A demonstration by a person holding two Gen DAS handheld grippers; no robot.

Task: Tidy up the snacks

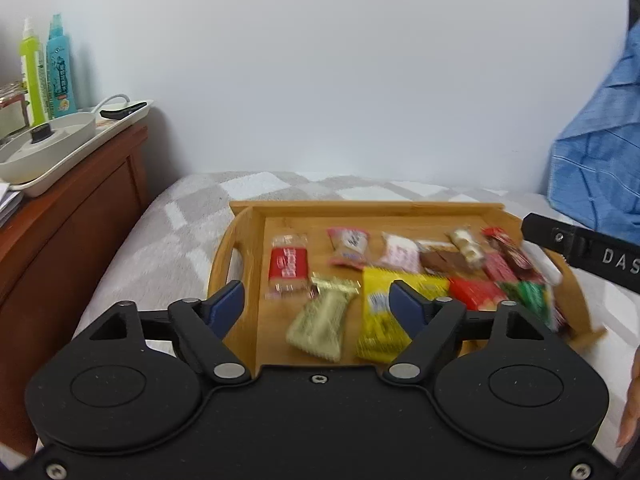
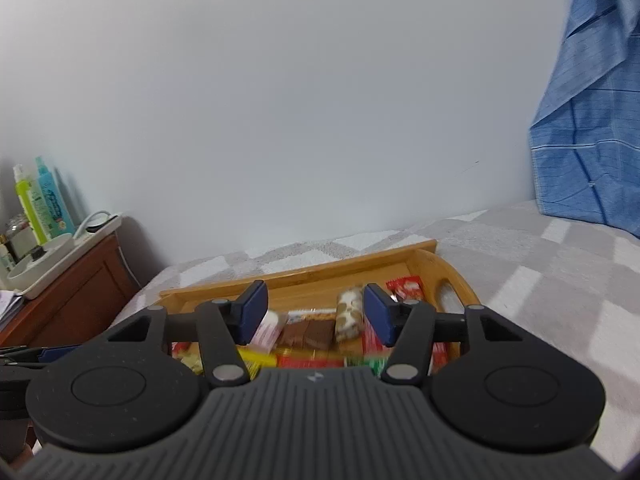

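both black two-finger grippers, left (image 1: 318,300) and right (image 2: 312,312), are hovering, jaws apart and empty. they're poising over the bamboo tray (image 1: 248,240) of wrapped snacks (image 1: 400,256), probably choosing one.

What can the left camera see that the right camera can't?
Only the left camera shows the red-and-clear cookie pack, the gold bar, the left tongs and the tray's left handle.

Only the right camera shows the right tongs close up and the tray's right handle.

Both show the wooden tray, the pink pack, the nougat roll, the blue cloth and the two bottles.
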